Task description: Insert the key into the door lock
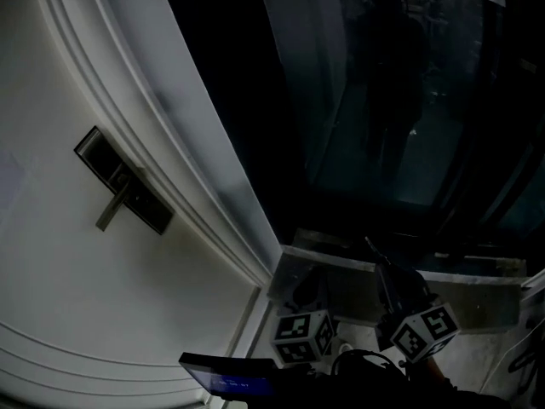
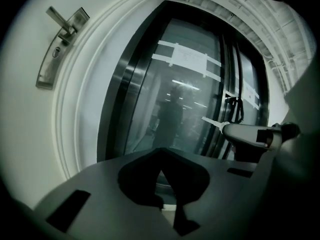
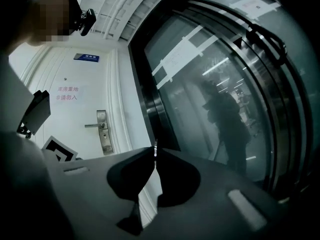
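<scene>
Key [image 3: 155, 149] pinched in closed right gripper [image 3: 155, 158], left gripper [image 2: 161, 156] shut empty; door lock [image 3: 104, 132] well apart, approach and insertion remain.

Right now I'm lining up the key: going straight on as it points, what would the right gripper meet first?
Probably the dark door frame beside the glass, not the lock plate, which sits left of where the right gripper points; depth is unclear.
</scene>
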Available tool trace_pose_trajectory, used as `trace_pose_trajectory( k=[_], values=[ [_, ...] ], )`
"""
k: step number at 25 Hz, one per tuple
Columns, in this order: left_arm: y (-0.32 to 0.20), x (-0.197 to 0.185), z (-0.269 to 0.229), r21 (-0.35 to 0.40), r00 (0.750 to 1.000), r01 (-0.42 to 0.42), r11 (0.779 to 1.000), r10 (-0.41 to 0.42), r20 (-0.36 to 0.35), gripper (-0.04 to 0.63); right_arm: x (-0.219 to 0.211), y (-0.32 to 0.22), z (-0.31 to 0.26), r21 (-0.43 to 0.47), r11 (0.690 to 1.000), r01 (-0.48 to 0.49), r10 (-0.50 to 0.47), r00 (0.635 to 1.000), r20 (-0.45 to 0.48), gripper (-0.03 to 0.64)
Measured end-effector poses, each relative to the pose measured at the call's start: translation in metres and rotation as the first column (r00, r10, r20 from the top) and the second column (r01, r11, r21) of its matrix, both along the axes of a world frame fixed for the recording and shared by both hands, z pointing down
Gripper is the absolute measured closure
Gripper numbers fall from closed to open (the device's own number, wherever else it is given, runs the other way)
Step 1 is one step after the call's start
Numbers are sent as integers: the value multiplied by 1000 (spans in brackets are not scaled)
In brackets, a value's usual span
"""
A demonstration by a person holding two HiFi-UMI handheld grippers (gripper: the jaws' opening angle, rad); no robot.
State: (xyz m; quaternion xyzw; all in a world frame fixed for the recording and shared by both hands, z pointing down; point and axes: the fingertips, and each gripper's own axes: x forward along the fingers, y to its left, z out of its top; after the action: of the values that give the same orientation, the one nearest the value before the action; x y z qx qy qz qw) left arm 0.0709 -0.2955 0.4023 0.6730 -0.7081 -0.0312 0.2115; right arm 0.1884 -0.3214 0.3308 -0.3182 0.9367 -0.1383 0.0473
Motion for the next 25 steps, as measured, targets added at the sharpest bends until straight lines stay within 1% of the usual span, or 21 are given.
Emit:
trace_pose_trajectory(
  k=[2,4,7,10,12,15,18,22,23,25],
  values=[
    [7,-16,0,0,997,73,997,-73,1,595,-17,-2,3,-6,998,67,-67,998,2,604],
    [19,-34,3,-6,988,154,988,-154,8,595,-36,-1,6,-13,990,138,-138,990,1,604],
    [40,-60,5,-14,963,268,963,-267,18,595,-65,7,10,-18,969,247,-247,969,8,604],
    [60,-81,6,-19,936,351,936,-350,20,595,-93,20,13,-17,938,346,-345,938,19,604],
    [77,-94,6,-19,912,411,911,-411,16,595,-111,33,14,-21,911,413,-413,911,15,604],
    [106,-115,10,-26,861,509,861,-509,14,595,-139,52,18,-25,860,510,-510,860,7,604],
    [133,-132,21,-44,816,578,815,-578,5,595,-166,70,22,-35,811,585,-585,811,-4,604],
    [167,-161,16,-37,747,664,747,-664,-3,595,-202,99,21,-36,746,665,-666,746,-8,604],
    [173,-168,17,-37,736,676,736,-677,-5,595,-211,106,21,-34,733,680,-680,733,-7,604],
    [182,-182,20,-38,725,688,724,-689,-7,595,-228,115,20,-25,714,700,-700,714,-9,604]
  ],
)
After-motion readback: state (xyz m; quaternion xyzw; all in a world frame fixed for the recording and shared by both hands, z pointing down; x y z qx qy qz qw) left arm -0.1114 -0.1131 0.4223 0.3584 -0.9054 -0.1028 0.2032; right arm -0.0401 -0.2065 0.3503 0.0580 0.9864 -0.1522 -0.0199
